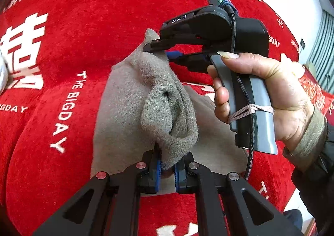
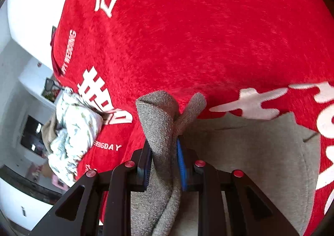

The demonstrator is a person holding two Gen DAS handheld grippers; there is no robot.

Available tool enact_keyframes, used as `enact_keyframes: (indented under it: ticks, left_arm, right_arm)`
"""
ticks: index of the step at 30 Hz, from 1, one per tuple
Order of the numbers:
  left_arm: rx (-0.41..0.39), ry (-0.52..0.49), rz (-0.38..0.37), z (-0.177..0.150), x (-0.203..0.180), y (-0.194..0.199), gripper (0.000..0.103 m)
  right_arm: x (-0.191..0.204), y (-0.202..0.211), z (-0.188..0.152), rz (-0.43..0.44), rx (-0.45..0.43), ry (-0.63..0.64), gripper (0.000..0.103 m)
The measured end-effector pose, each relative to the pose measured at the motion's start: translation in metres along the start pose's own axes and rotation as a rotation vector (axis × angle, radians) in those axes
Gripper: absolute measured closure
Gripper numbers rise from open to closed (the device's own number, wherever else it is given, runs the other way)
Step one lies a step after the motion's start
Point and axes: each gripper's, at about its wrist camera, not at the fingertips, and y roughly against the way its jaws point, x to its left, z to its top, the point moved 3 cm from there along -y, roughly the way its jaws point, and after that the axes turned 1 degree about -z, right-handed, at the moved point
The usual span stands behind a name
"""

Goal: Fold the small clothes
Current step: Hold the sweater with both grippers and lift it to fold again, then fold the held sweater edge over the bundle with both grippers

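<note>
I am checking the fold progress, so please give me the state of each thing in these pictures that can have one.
Left claw: shut on the grey knit garment.
Right claw: shut on the grey knit garment.
Grey knit garment: partly lifted between both claws, bunched, not yet folded flat.
Patterned white cloth: crumpled at the edge of the red cover.
Red cover: spread out under the garment.

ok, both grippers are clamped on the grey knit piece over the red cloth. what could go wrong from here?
1. The left gripper pinches only a bunched edge of the grey knit garment; it may slip out under tension.
2. The right gripper grips a thick wad, so the fold may come out lumpy or skewed.
3. The crumpled white patterned cloth sits at the edge of the red cloth; a wide sweep could knock it off.
</note>
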Motion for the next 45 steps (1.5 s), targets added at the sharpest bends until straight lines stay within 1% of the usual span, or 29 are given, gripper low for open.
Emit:
enact_keyframes:
  ticks: [7, 14, 17, 24, 27, 29, 32, 34, 36, 39, 42, 45]
  left_arm:
    - [0.04, -0.061, 0.002, -0.002, -0.035, -0.017, 0.093]
    - [0.067, -0.116, -0.017, 0.001, -0.074, -0.029, 0.093]
    - [0.087, -0.139, -0.023, -0.001, -0.09, -0.038, 0.093]
    - [0.145, -0.171, -0.022, -0.008, -0.116, -0.062, 0.093]
    - [0.126, -0.202, -0.025, -0.004, -0.129, -0.059, 0.093]
    - [0.123, -0.231, -0.02, -0.005, -0.135, -0.063, 0.093]
    - [0.168, -0.239, -0.001, -0.011, -0.141, -0.078, 0.093]
    - [0.197, -0.232, 0.016, -0.015, -0.14, -0.09, 0.093]
    - [0.206, -0.231, 0.031, -0.019, -0.139, -0.093, 0.093]
    - [0.191, -0.23, 0.033, -0.014, -0.139, -0.082, 0.093]
    - [0.157, -0.239, 0.031, -0.007, -0.145, -0.068, 0.093]
    - [0.183, -0.222, 0.031, -0.009, -0.139, -0.073, 0.093]
  right_arm:
    - [-0.036, 0.025, 0.0, 0.034, -0.036, -0.039, 0.08]
    - [-0.069, 0.055, 0.001, 0.064, -0.085, -0.07, 0.08]
    - [-0.09, 0.066, -0.002, 0.065, -0.1, -0.1, 0.08]
    - [-0.125, 0.075, -0.008, 0.072, -0.116, -0.164, 0.08]
    - [-0.132, 0.087, -0.006, 0.096, -0.143, -0.164, 0.08]
    - [-0.139, 0.09, -0.004, 0.092, -0.15, -0.17, 0.08]
    - [-0.152, 0.085, -0.006, 0.073, -0.13, -0.194, 0.08]
    - [-0.157, 0.077, -0.009, 0.058, -0.111, -0.198, 0.08]
    - [-0.158, 0.071, -0.01, 0.057, -0.102, -0.204, 0.08]
    - [-0.147, 0.071, -0.007, 0.088, -0.105, -0.184, 0.08]
    - [-0.135, 0.079, 0.0, 0.123, -0.122, -0.145, 0.08]
    - [-0.14, 0.078, 0.001, 0.105, -0.108, -0.149, 0.08]
